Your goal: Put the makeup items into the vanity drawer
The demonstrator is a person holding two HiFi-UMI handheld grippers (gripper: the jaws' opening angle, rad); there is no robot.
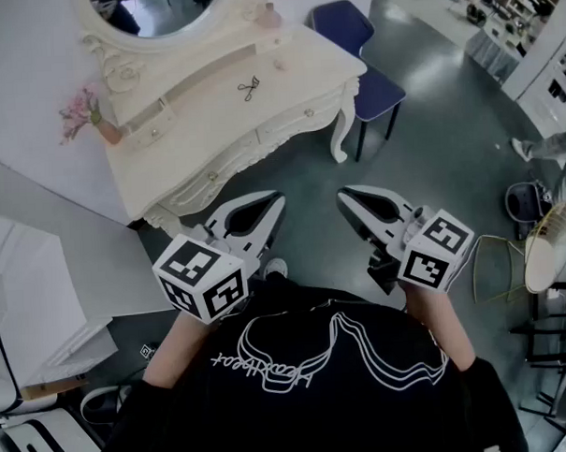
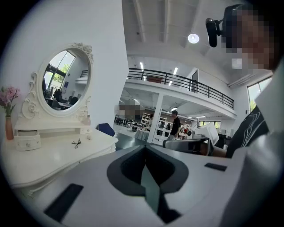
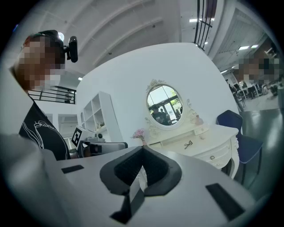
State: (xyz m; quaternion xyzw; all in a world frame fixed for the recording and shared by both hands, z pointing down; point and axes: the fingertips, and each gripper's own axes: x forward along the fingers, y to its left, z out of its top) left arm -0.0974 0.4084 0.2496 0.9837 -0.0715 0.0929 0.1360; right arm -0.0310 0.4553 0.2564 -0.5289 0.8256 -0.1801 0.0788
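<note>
The person's black shirt (image 1: 309, 388) filled the nearest part of the head view, and both grippers were held out side by side just ahead of it, above the grey floor (image 1: 429, 139). The left gripper (image 1: 274, 202) had its jaws pressed together with nothing between them — the right gripper (image 1: 345, 195) likewise, tips closed and empty. Both hung short of the vanity (image 1: 278, 103), which stood ahead, cream-white, its front drawers (image 1: 293, 124) pushed in. On its top lay a small dark scissor-shaped tool (image 1: 249, 88), apart from a tiny pale item (image 1: 279, 64) further back. A pinkish bottle (image 1: 269, 17) stood by the foot of the oval mirror (image 1: 157, 10). Pink flowers (image 1: 79, 109) in a vase (image 1: 109, 134) sat at the vanity's left end — a blue chair (image 1: 360, 48) stood past its right end.
</note>
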